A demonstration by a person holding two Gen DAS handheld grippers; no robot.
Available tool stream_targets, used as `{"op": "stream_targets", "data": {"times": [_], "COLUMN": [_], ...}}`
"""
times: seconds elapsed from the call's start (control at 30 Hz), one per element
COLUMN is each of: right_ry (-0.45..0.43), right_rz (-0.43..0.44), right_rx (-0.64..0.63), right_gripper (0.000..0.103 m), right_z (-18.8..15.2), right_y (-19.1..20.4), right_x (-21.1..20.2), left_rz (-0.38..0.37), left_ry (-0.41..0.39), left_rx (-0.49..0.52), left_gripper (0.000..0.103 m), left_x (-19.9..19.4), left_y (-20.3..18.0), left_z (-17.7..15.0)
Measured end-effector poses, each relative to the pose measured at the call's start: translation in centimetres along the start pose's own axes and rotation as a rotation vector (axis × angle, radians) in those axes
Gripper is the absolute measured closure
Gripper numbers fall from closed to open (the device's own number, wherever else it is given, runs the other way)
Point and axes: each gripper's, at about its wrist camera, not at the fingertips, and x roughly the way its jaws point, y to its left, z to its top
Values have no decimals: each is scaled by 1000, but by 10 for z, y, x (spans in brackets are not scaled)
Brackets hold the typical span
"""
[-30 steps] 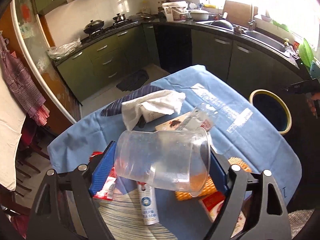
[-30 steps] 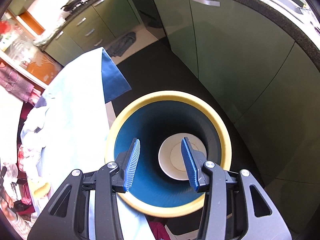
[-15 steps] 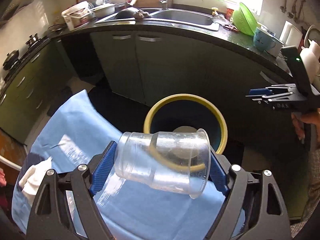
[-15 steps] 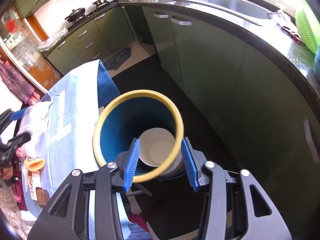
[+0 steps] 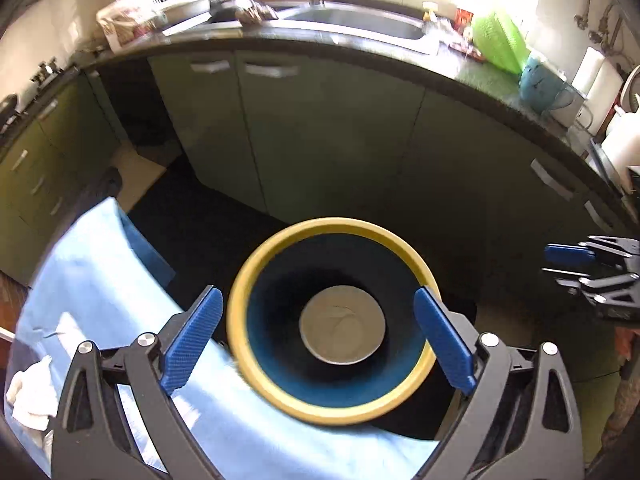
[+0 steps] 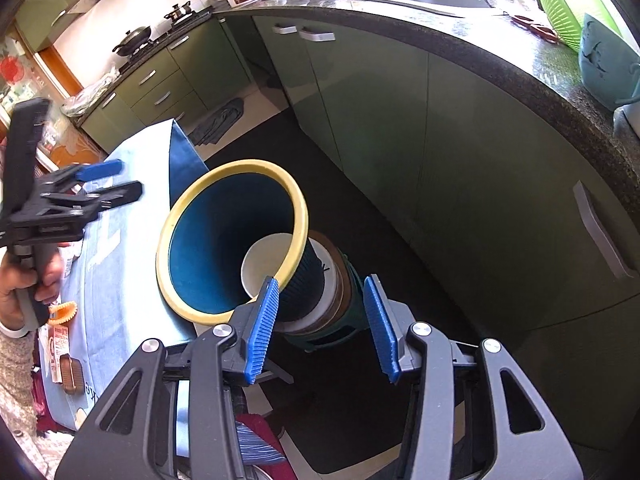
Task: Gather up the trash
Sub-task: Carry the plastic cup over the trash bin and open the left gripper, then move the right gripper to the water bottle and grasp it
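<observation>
At the left, a blue tablecloth (image 5: 100,280) is seen, with a white cloth (image 5: 28,392) lying at its near left edge. Just right of the cloth's edge, the yellow-rimmed bin (image 5: 332,412) is placed on the dark floor, and a pale round piece of trash (image 5: 342,326) is seen lying at its bottom. The left gripper (image 5: 318,340) is held above the bin, its blue fingers (image 5: 192,340) spread wide with nothing between them. Further right, the right gripper (image 6: 320,324) is held beside the bin, its fingers spread apart and empty.
</observation>
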Motion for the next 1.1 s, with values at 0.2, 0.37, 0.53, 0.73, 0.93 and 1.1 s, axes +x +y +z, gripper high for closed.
{"op": "stream_targets", "data": {"times": [0.2,0.37,0.53,0.73,0.93,1.1], "right_ry": [26,57,100,180,70,85], "right_rz": [40,123,224,364,289,181], "right_rx": [-90,-227,-388,-532,-1068,-1399], "right_gripper": [58,58,58,50,37,33], "right_z": [9,25,40,36,10,-11], "right_y": [43,122,218,331,448,481], "right_x": [13,26,43,58,46,65], "left_rz": [64,126,302,369,409,393], "left_ry": [-130,-220,-252,-260,-267,-263], "left_rx": [-71,-207,-319,-443,-496,-522], "left_gripper": [9,7,7,7,7,7], "left_x": [-111,-201,-262,-296,-311,-309], "left_y": [43,100,149,193,208,214], "left_z": [-62,-132,-202,-269,-301,-313]}}
